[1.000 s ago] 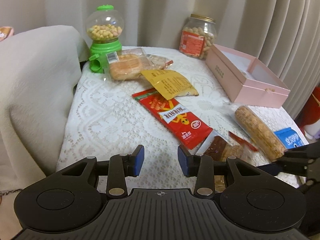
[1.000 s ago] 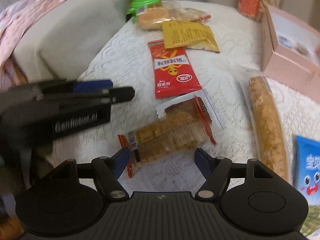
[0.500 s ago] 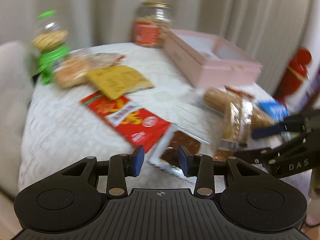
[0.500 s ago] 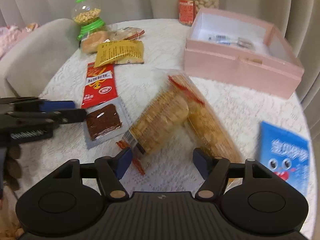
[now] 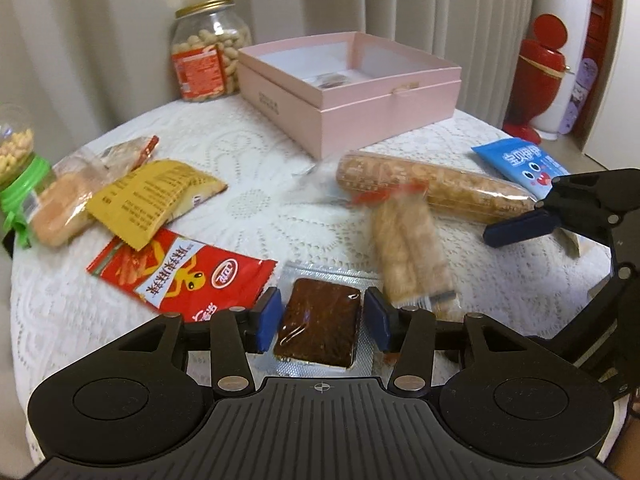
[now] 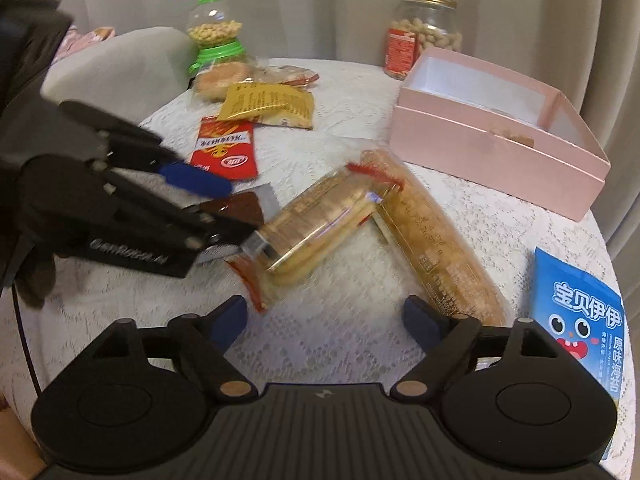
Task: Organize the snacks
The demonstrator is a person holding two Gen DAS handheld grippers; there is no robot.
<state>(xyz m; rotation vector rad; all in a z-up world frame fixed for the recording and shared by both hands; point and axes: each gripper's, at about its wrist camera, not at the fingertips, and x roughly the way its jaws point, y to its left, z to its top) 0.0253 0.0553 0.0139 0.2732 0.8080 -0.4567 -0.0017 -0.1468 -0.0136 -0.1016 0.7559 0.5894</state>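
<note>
Pale pleated curtains hang behind a round table (image 5: 248, 136) covered in white lace. Low over its near edge, the left gripper (image 5: 323, 318) has its blue pads on either side of a dark brown slab in a clear packet (image 5: 318, 326), close to the packet's sides; whether they press it cannot be told. Beside that packet on its right lies a short pack of biscuits (image 5: 408, 256), blurred, with one end touching a long cracker roll (image 5: 436, 186). The right gripper (image 6: 326, 320) hangs released, its fingers spread wide with only lace between them, the biscuit pack just ahead of them. To its right lies a blue seaweed packet (image 6: 580, 312). Farther out, a red snack sachet (image 5: 180, 276) sits left of the brown slab, partly under a yellow packet (image 5: 156, 196), which overlaps a wrapped bun (image 5: 60, 208). At the far side stands an open pink box (image 5: 360, 96), a small item on its floor, with a jar of peanuts (image 5: 208, 52) behind it and a green candy dispenser (image 6: 214, 36) at the left edge.
</note>
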